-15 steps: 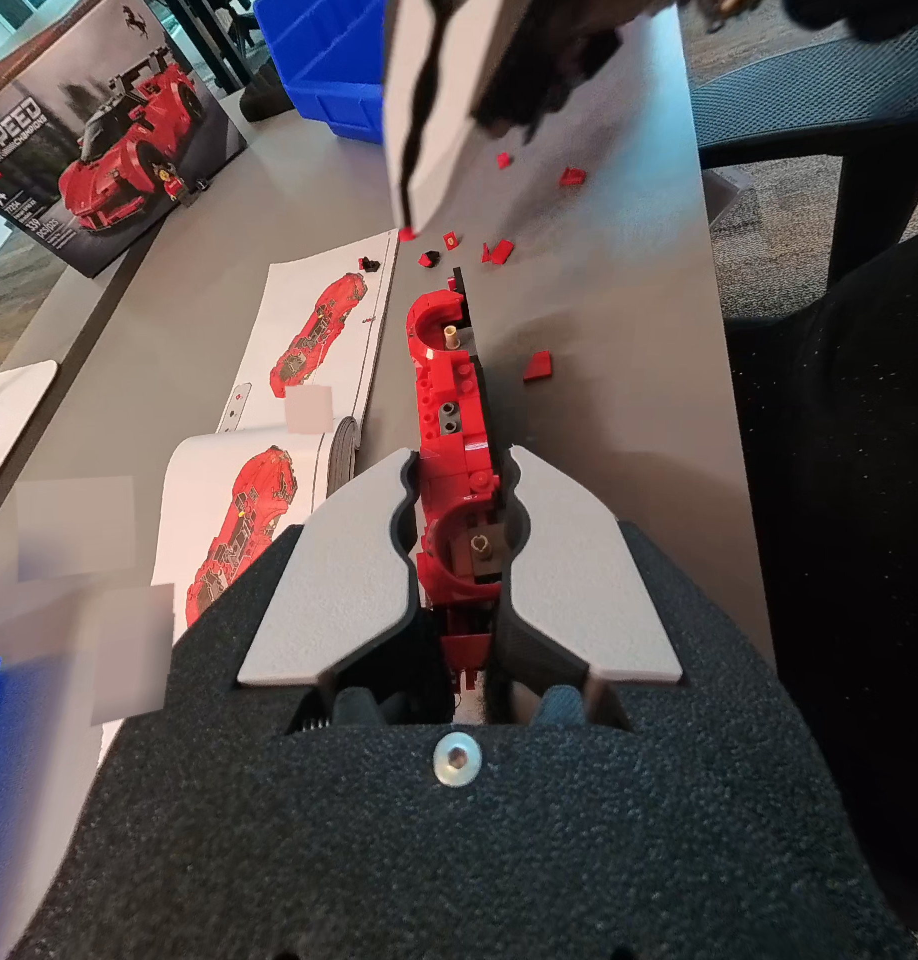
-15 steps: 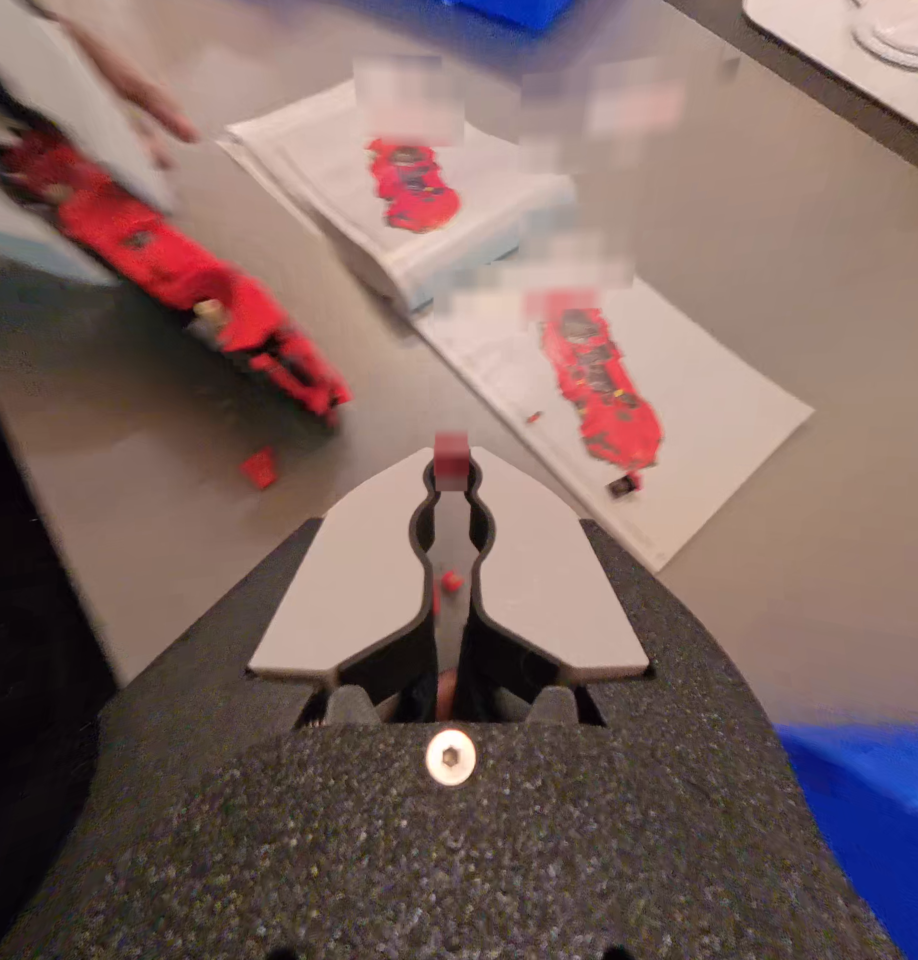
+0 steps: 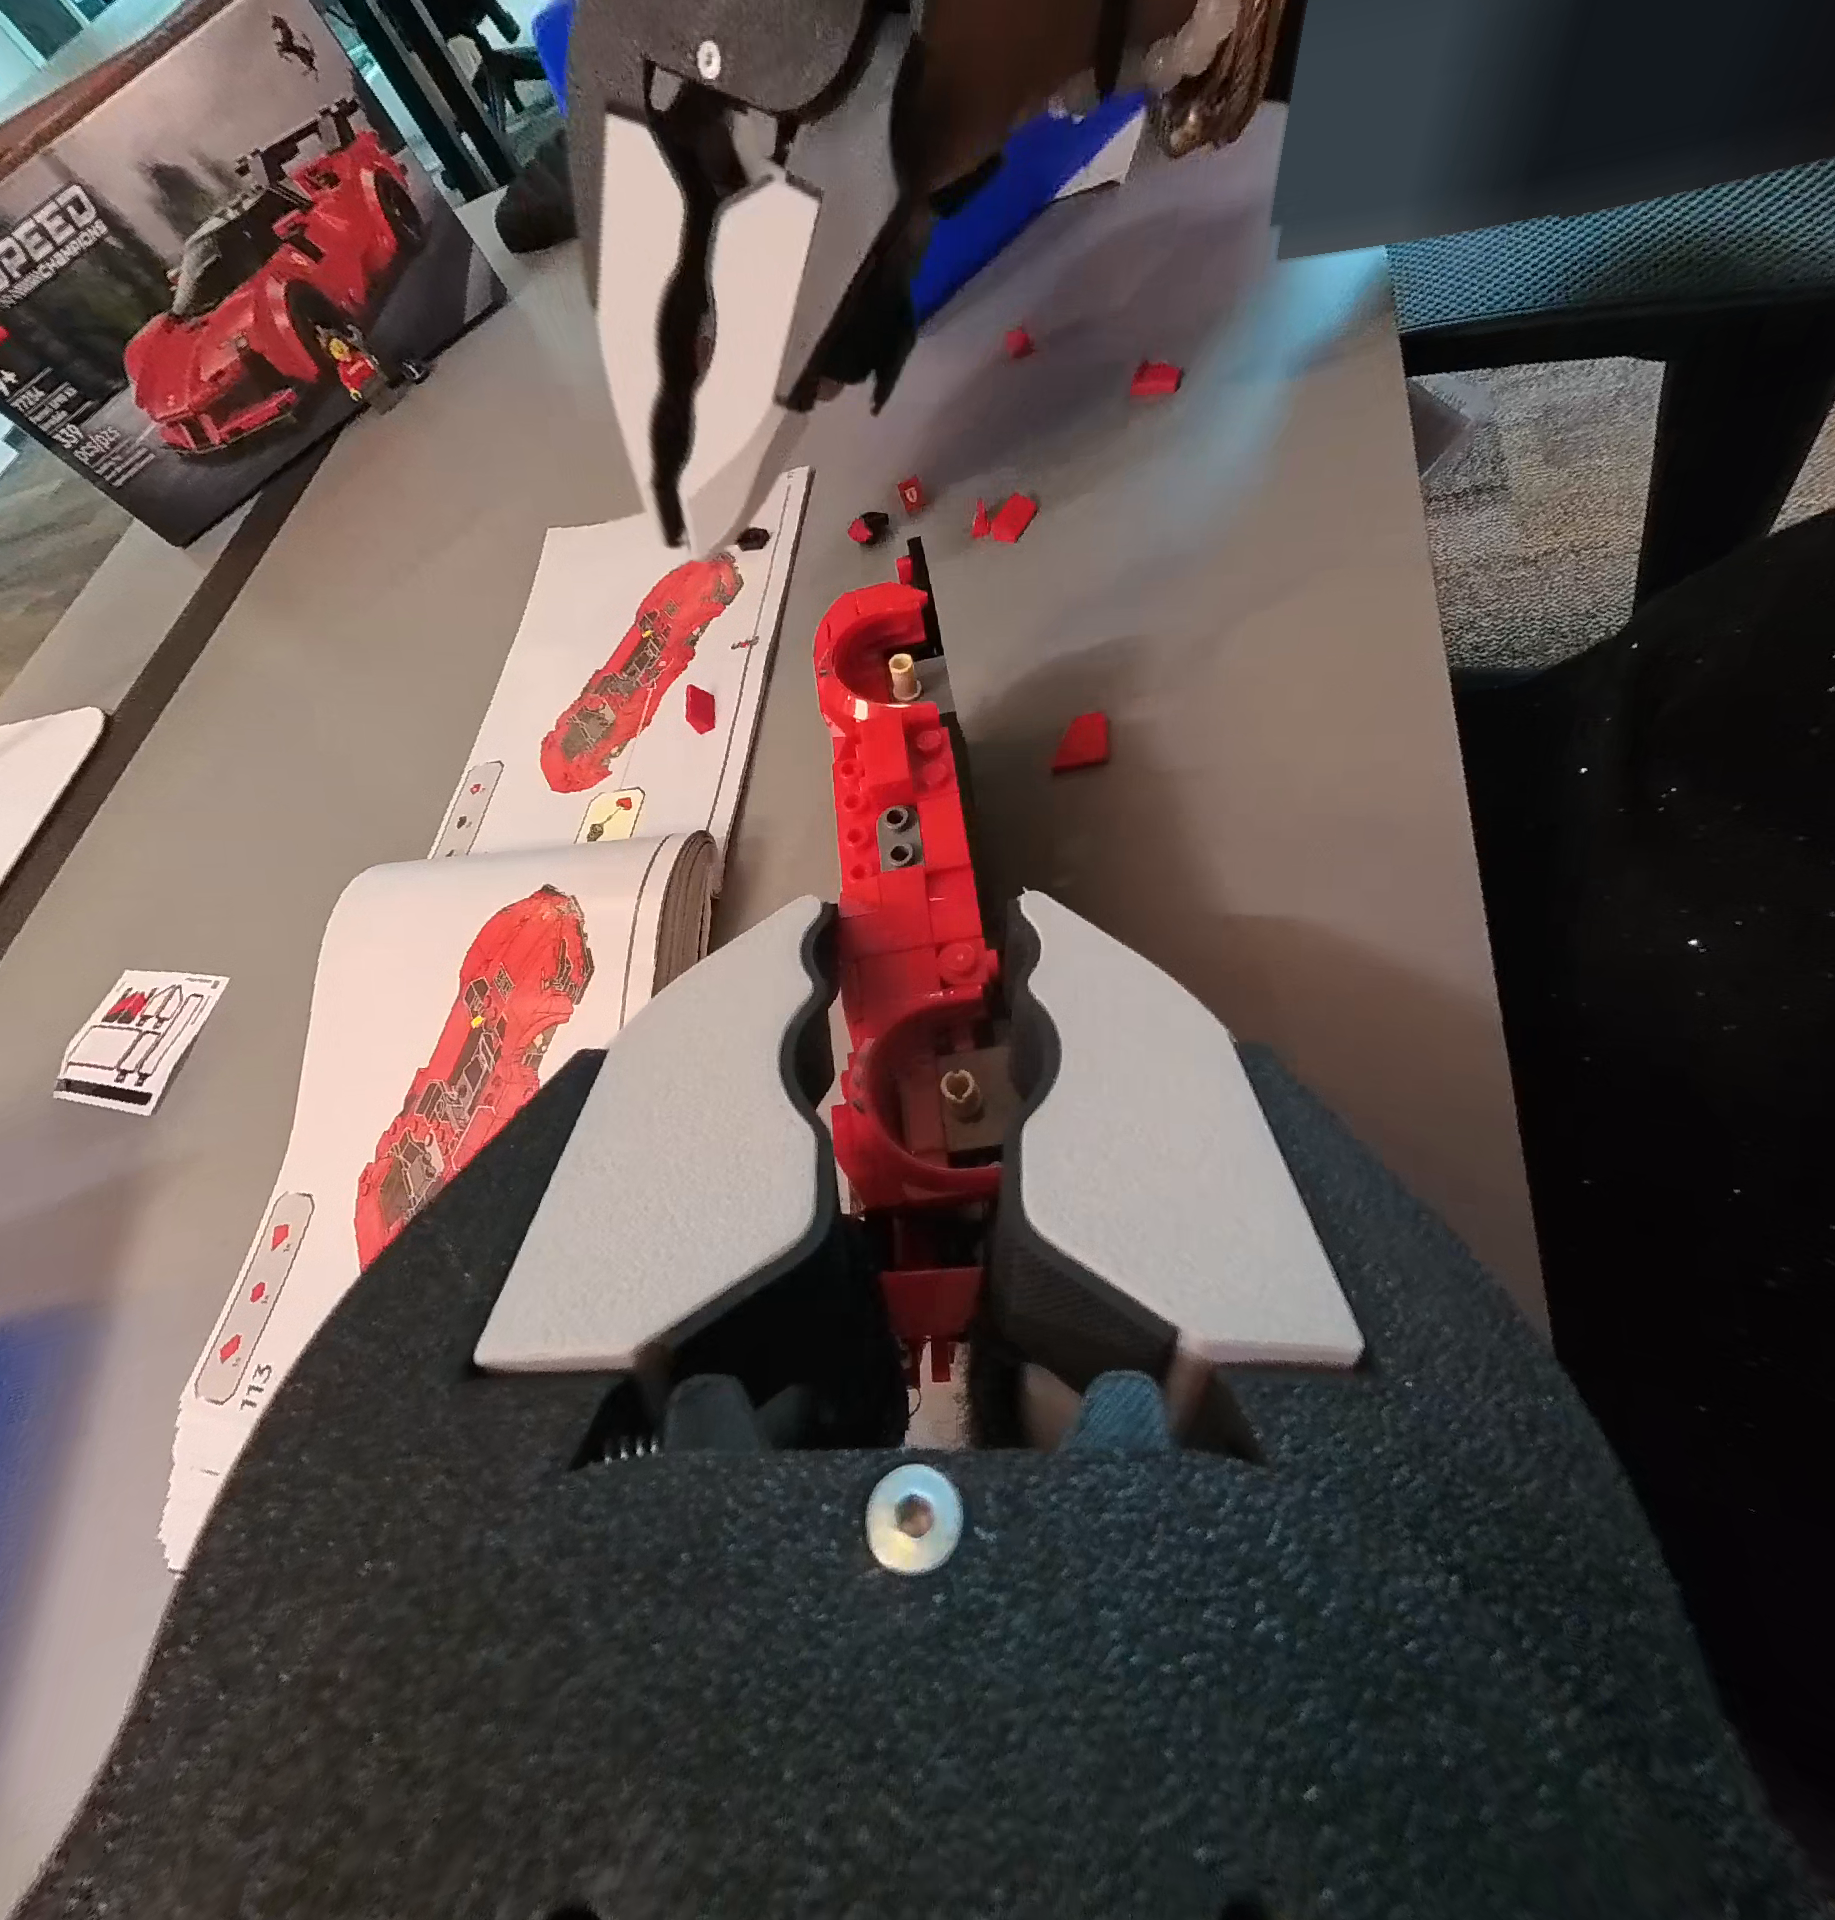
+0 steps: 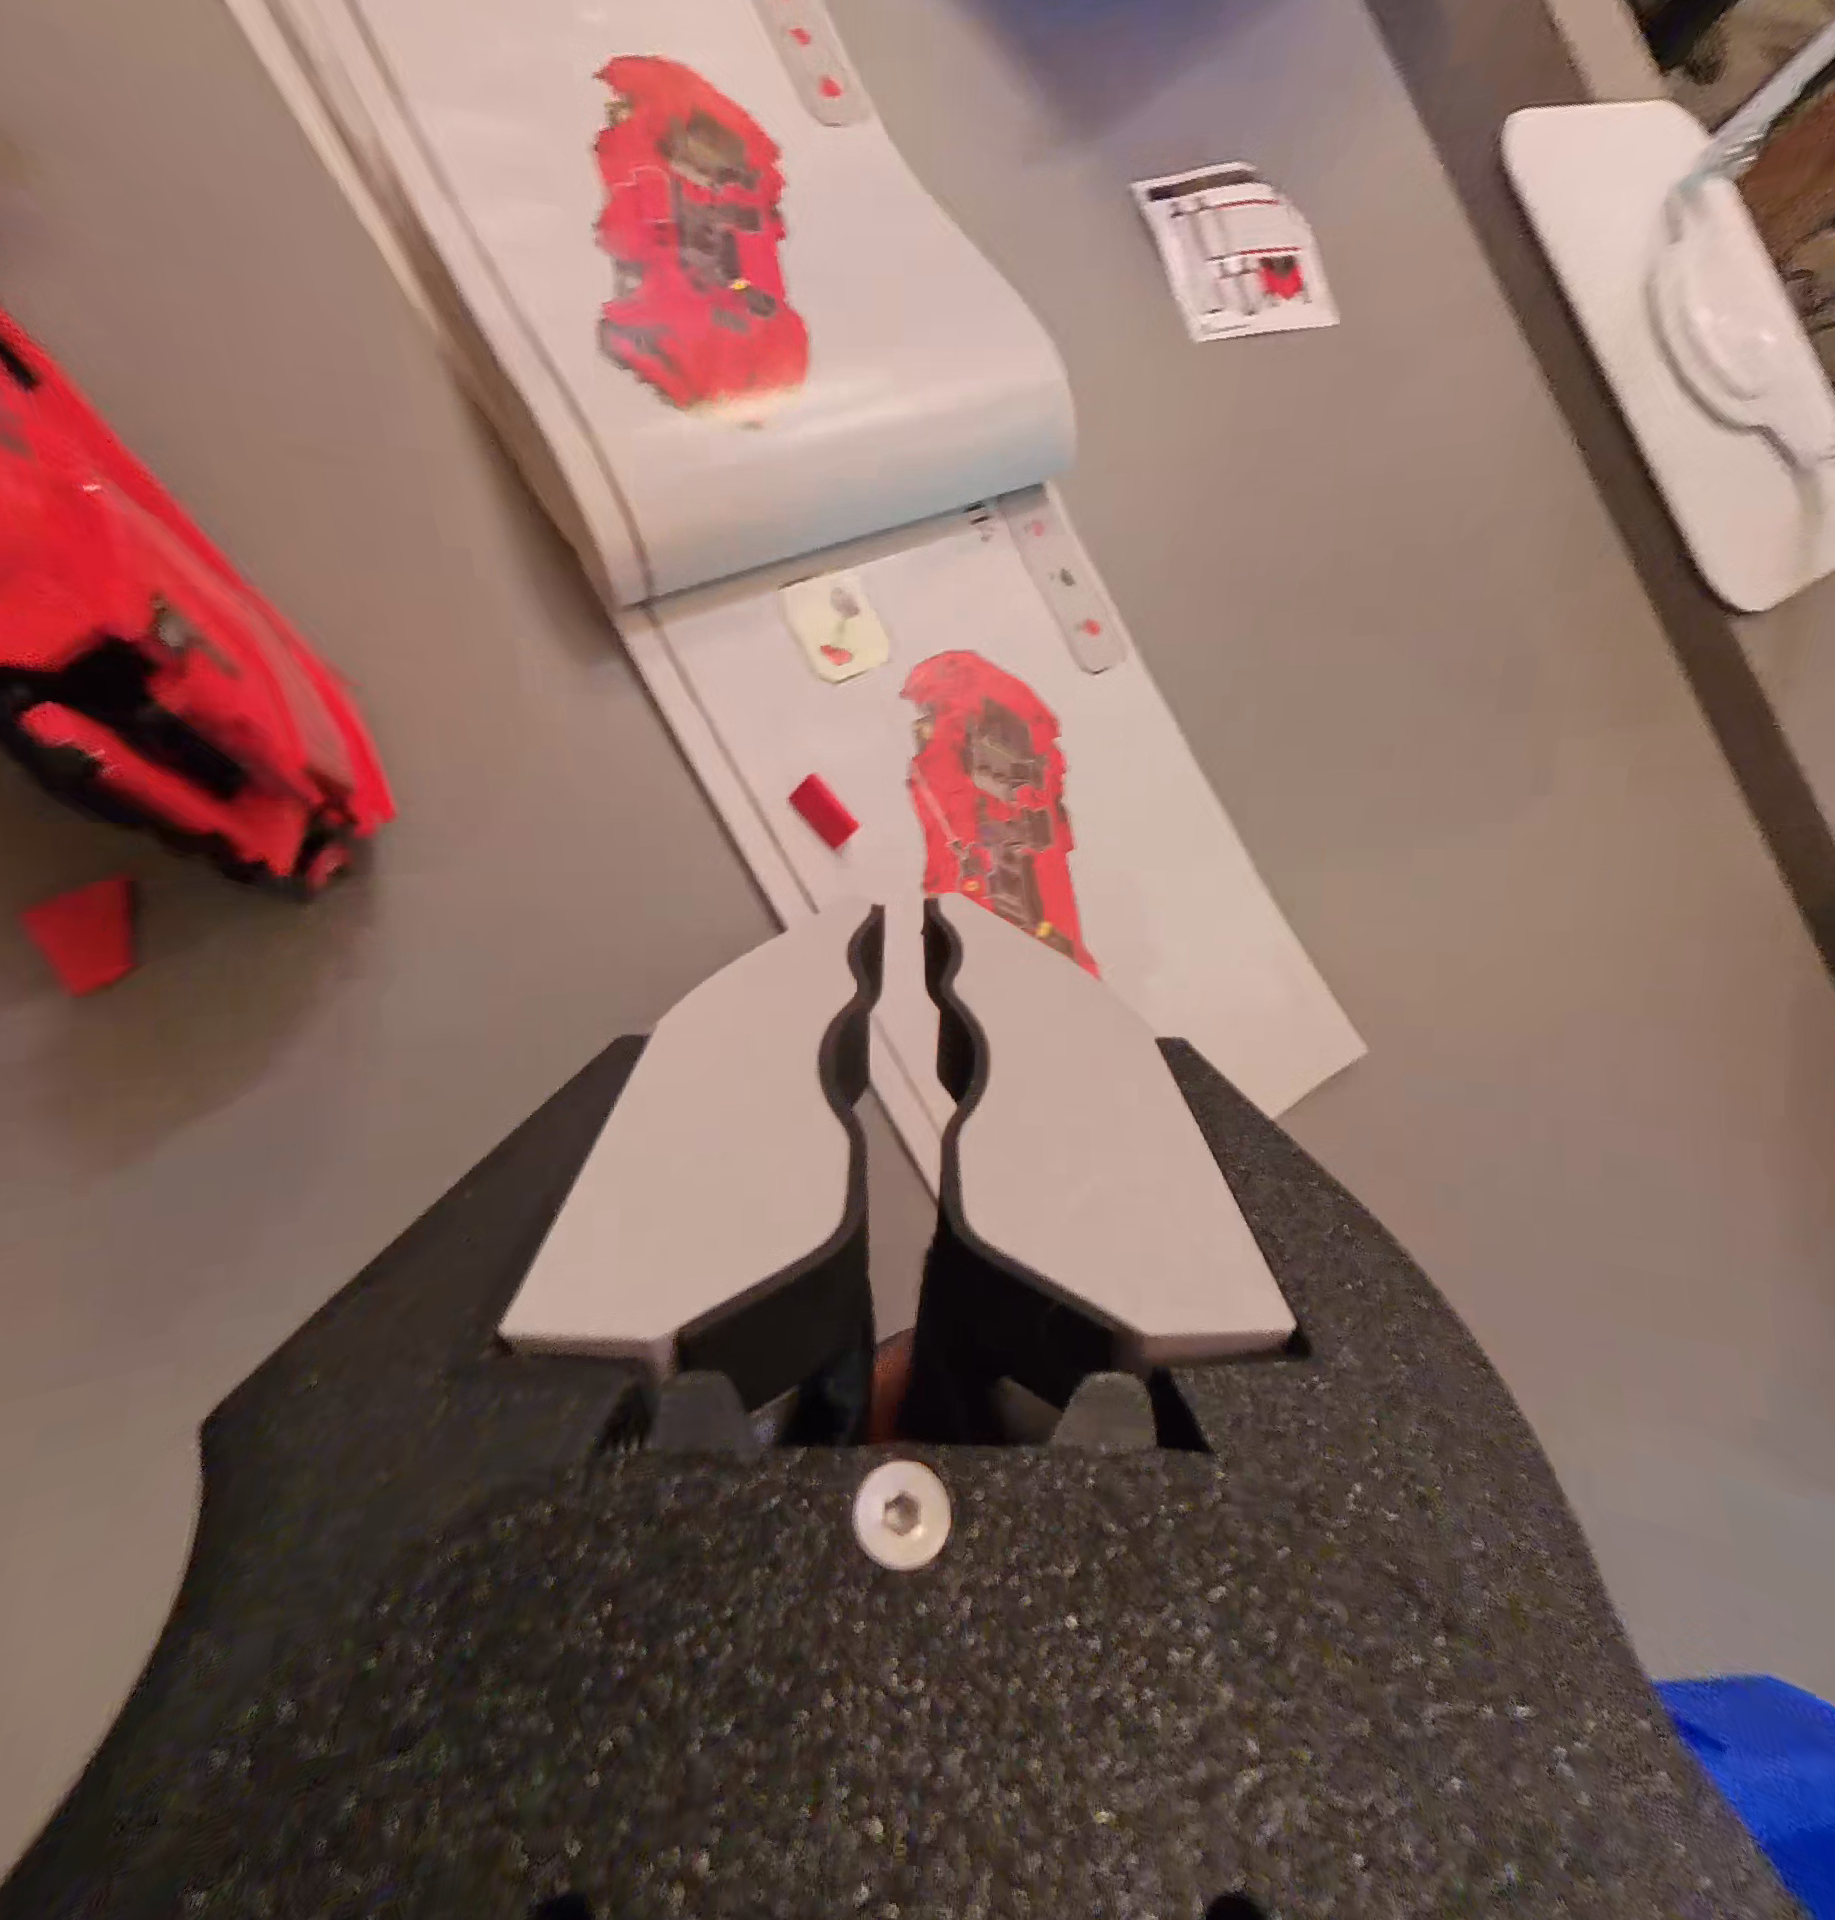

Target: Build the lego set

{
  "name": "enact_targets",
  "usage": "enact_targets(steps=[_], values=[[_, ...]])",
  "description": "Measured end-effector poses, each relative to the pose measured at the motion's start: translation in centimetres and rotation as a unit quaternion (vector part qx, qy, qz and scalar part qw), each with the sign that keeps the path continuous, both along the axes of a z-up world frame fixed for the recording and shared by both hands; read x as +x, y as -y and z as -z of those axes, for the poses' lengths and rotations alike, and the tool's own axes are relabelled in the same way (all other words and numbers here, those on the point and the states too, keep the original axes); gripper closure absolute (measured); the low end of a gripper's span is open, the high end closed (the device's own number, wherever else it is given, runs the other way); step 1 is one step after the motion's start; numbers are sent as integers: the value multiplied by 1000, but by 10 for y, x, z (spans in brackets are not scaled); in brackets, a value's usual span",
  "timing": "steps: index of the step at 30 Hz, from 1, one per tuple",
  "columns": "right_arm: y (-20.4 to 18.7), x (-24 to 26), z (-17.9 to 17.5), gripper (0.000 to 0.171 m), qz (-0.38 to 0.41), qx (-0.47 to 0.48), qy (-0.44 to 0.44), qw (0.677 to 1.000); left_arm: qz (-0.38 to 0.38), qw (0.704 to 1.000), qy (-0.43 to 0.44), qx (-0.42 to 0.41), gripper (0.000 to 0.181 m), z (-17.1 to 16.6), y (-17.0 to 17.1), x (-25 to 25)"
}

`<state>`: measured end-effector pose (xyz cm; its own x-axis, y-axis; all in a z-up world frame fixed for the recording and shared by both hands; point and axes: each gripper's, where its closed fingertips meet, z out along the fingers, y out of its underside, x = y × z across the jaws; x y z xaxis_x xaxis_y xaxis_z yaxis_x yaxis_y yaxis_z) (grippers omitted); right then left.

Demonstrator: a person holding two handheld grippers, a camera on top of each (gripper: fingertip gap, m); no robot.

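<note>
My left gripper (image 3: pixel 918 925) is clamped on the red car body (image 3: pixel 908 883), which lies on its side on the grey table (image 3: pixel 1204 727). My grey fingers (image 3: pixel 705 1132) press the car's flanks at the nearer wheel arch, where a tan axle pin sits on a dark block. The rest of the car runs away from me along the table, ending in a second wheel arch with its own tan pin.

Just beside the car, on its left in my left wrist view, lies the open instruction booklet (image 3: pixel 632 727), with the nearer page curled up in a roll. A small red tile (image 3: pixel 702 709) lies loose on the booklet's far page, close to the car. Beyond the car's far end is a scatter of small red pieces (image 3: pixel 1006 514), and one red slope piece (image 3: pixel 1081 741) lies on the car's right, near its far wheel arch. A small sticker sheet (image 3: pixel 142 1042) lies on the table, on the far side of the booklet from the car. The set's box (image 3: pixel 206 312) stands well beyond the booklet.

My right gripper (image 4: pixel 900 914) hangs over the booklet's edge with a narrow gap between its tips and nothing held in it. The red tile (image 4: pixel 822 808) lies on the page just ahead of those tips. In that view the car (image 4: pixel 144 644) lies well off to the left, blurred, with the slope piece (image 4: pixel 87 930) near its end.
</note>
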<state>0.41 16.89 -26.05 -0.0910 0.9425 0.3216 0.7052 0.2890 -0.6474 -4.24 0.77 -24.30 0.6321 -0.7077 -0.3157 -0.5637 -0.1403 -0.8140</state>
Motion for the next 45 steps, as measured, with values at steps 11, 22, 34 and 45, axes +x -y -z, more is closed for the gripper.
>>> enact_targets(steps=[11, 22, 34, 45], values=[[21, -20, 17, 157, -201, -77, 133, 967, 1, 1000, -1, 2, 151, 0, 1, 1], [12, -30, 29, 162, -300, -67, 228, 924, 1, 1000, 3, 3, 151, 0, 0, 1], [14, -32, 29, 168, -308, -103, 235, 916, 2, 1000, 2, 3, 151, 0, 0, 0], [121, -42, -43, 168, -395, -306, 248, 830, 1, 1000, -6, 9, 151, 0, 1, 1]])
